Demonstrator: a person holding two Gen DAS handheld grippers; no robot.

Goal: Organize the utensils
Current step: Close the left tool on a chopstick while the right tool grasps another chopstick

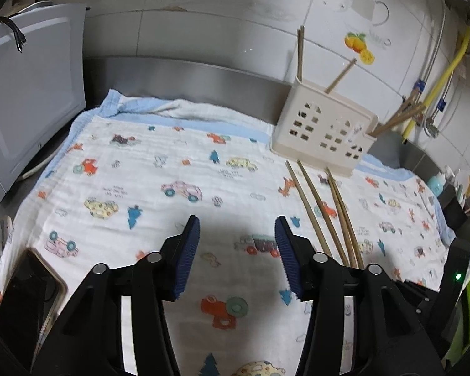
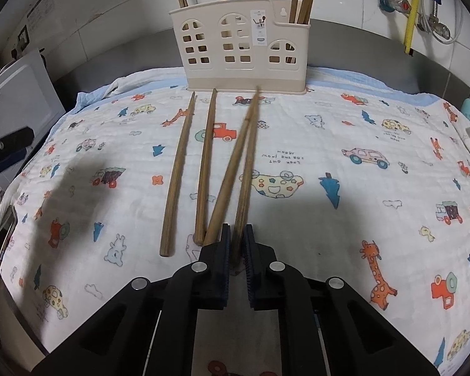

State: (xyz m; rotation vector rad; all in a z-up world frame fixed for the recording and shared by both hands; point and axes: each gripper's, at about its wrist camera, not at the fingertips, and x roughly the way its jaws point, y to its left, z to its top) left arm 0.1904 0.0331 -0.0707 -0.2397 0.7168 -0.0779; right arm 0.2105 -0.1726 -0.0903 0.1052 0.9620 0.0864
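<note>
Steel surface [image 1: 178,72] against tiled wall [image 1: 203,25], draped in cartoon-print cloth [image 2: 329,144]. Cream holder [image 2: 244,50] near far edge, chopsticks upright inside. Four chopsticks [image 2: 177,175] flat before it. Right tongs [image 2: 236,235] clamped on rightmost chopstick [image 2: 246,175]. Left tongs [image 1: 237,228] parted, empty, left of chopsticks.

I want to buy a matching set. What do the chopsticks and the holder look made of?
Chopsticks: probably wood or bamboo, matte brown with a visible streaky grain, no shine. Holder: likely moulded plastic, smooth cream, with clean cut-out window holes and a sticker label. Neither can be confirmed by look alone.
</note>
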